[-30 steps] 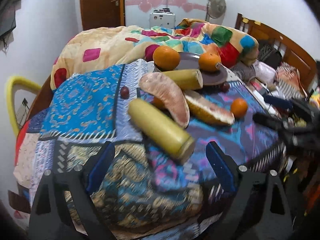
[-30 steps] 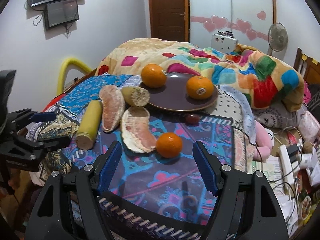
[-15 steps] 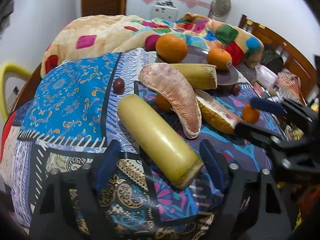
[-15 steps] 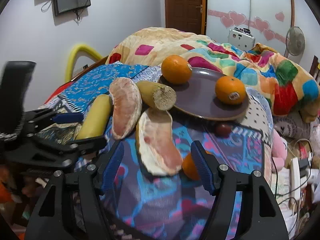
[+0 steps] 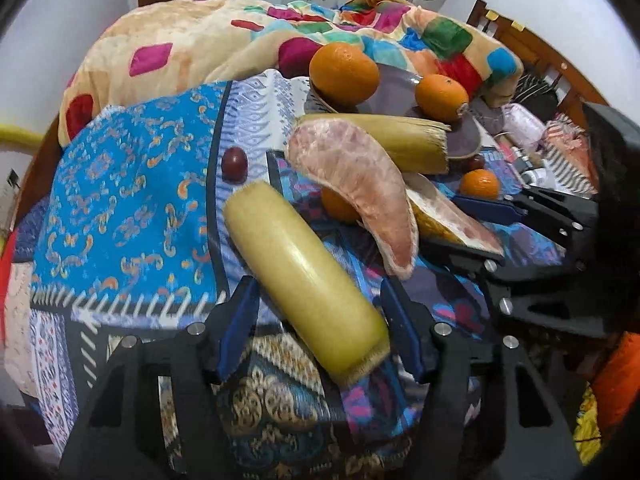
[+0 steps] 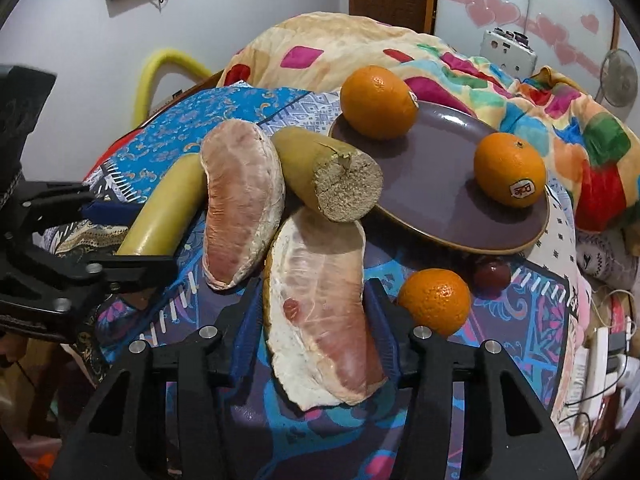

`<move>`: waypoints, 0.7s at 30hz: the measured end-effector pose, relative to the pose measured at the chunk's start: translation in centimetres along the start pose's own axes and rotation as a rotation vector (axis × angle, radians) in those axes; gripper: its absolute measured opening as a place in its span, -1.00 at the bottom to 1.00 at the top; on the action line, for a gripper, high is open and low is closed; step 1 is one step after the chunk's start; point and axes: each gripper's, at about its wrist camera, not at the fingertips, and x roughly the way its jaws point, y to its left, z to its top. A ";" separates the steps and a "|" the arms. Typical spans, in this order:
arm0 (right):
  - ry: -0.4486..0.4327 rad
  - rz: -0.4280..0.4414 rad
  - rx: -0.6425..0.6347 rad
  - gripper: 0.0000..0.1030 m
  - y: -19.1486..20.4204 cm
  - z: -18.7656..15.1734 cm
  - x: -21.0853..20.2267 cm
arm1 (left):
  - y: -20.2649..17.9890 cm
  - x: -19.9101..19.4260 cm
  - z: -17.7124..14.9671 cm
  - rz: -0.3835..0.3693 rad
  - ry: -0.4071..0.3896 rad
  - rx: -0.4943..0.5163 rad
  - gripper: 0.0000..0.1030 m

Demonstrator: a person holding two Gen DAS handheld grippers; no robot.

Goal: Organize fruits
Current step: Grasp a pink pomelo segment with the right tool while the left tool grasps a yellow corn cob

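Both tongs have just been closing, each around its own fruit. Left tongs straddle the near end of a yellow cut stalk lying on the patterned cloth; its blue pads stand just beside the stalk with a sliver of gap, so nothing is clamped yet. Right tongs bracket the nearer pomelo wedge, pads close against its sides, though I cannot tell if they press. Beyond them, a second wedge leans on another stalk piece, likely tipped from the brown plate, where two oranges sit sorted. One orange's sticker reads "Dole". A small tangerine waits right of the right tongs.
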 end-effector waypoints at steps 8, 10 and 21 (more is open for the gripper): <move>0.002 -0.007 0.036 -0.12 0.5 -0.2 -0.4 | -0.3 0.3 -0.2 0.044 -0.027 0.036 0.13; 0.012 -0.001 0.028 -0.12 1.0 -0.3 -0.7 | -0.2 -0.4 -0.7 0.026 -0.014 0.044 0.00; 0.057 0.018 0.002 -0.06 2.6 -1.2 -1.4 | -0.8 -1.7 -3.3 -0.002 0.050 0.108 -0.19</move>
